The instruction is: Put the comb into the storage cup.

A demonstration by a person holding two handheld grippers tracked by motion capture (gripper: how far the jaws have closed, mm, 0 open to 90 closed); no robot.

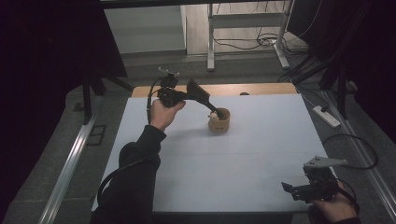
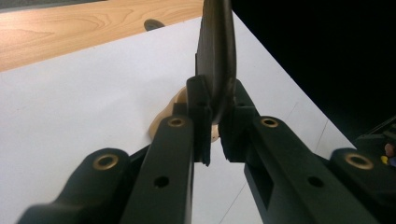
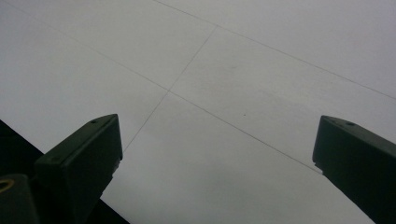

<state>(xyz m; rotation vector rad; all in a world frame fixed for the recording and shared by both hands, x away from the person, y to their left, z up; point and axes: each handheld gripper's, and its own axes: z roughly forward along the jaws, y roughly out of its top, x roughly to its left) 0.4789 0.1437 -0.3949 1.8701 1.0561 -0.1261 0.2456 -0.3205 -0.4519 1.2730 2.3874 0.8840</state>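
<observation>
A small round wooden cup (image 1: pixel 219 122) stands on the white table (image 1: pixel 233 163), a little past its middle. My left gripper (image 1: pixel 208 106) reaches over the cup from the left, tilted down toward its mouth. In the left gripper view this gripper (image 2: pixel 215 93) is shut on a dark flat utensil (image 2: pixel 215 42) that rises edge-on between the pads, and the tan cup (image 2: pixel 173 100) shows just behind the jaws. My right gripper (image 1: pixel 289 189) rests low at the table's near right corner. Its jaws (image 3: pixel 217 154) stand open over bare white tabletop with nothing between them.
A wooden strip (image 1: pixel 224 88) runs along the table's far edge. Beyond it are metal frame legs (image 1: pixel 211 42) and cables on the floor. A white power strip (image 1: pixel 327 116) lies on the floor to the right. Black curtains hang on both sides.
</observation>
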